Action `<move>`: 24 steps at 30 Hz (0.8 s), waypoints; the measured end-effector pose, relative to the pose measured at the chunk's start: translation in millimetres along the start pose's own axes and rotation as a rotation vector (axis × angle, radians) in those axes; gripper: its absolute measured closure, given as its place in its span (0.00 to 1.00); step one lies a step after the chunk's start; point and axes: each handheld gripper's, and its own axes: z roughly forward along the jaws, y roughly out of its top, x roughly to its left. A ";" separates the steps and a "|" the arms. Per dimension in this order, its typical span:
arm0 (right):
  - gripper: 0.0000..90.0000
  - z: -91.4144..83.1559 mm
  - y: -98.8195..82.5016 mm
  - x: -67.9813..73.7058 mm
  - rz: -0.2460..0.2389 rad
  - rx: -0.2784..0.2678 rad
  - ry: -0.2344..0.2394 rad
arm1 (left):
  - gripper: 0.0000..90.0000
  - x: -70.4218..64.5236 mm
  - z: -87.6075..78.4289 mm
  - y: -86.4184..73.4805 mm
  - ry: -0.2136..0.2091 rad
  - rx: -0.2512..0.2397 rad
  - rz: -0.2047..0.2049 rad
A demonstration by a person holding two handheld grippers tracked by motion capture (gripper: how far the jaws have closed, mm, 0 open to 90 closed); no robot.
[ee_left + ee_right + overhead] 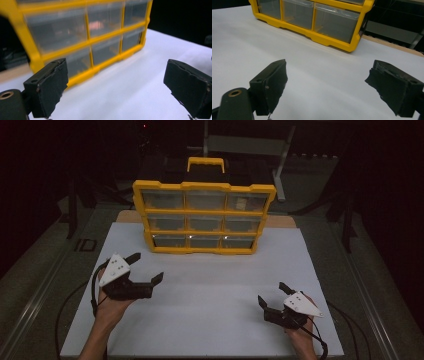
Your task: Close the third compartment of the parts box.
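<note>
Jaws of left gripper (148, 268) spread wide, nothing between, low over white worktop (210, 320), just short of yellow organizer (204, 217). Jaws of right gripper (272, 294) likewise wide and empty, nearer the front edge, well apart from organizer. Organizer upright at far side, drawers (57, 30) seemingly all shut. Probably a reach toward one drawer: best approached square to its front, level, slowly, jaws kept wide until around the lip.

The table (210, 290) is seen from above and behind in the high view. The organizer (82, 42) is faced closely, low over the table, by both gripper views, and is shared by all.
</note>
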 end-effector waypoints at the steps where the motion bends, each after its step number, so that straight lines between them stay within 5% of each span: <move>1: 0.15 0.1 0.0 0.0 0.000 -0.001 0.000 | 0.06 0.7 -2.0 -12.9 -0.005 0.011 -0.009; 9: 0.14 0.1 -0.5 -1.0 0.009 -0.012 0.006 | 0.00 9.8 -11.1 -58.2 -0.006 0.053 -0.064; 24: 0.13 1.3 -2.5 -3.3 0.022 -0.038 0.012 | 0.00 17.5 -28.7 -82.4 0.044 0.031 -0.066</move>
